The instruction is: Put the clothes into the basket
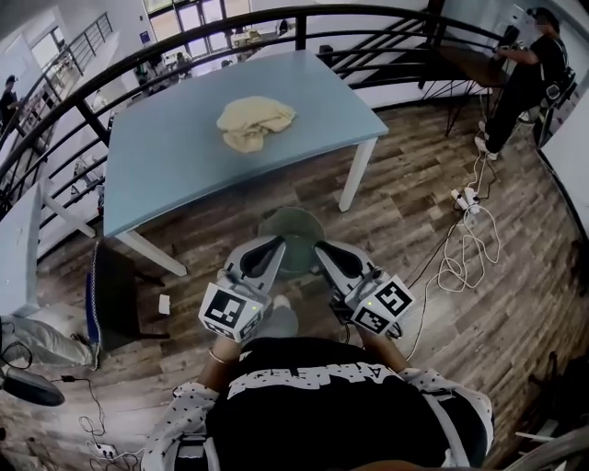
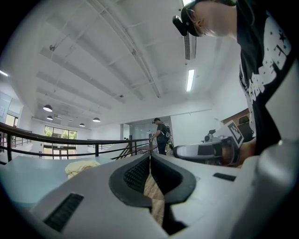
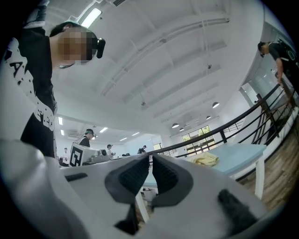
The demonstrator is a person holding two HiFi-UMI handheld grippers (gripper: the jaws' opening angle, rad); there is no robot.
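Note:
A crumpled pale yellow cloth (image 1: 256, 122) lies on the light blue table (image 1: 184, 156). On the wooden floor in front of the table stands a round green basket (image 1: 291, 219), partly hidden behind my grippers. My left gripper (image 1: 272, 245) and right gripper (image 1: 324, 250) are held side by side over the basket's near rim, both shut with nothing in them. The left gripper view has its jaws (image 2: 150, 157) together, with the cloth (image 2: 81, 167) far off to the left. Its jaws together too, the right gripper (image 3: 151, 157) looks past the table, where the cloth (image 3: 205, 159) sits at the right.
A black railing (image 1: 276, 20) curves behind the table. A person (image 1: 529, 74) stands at the back right by a dark table (image 1: 469, 63). White cables and a power strip (image 1: 465, 198) lie on the floor at the right. A dark box (image 1: 115, 294) sits at the left.

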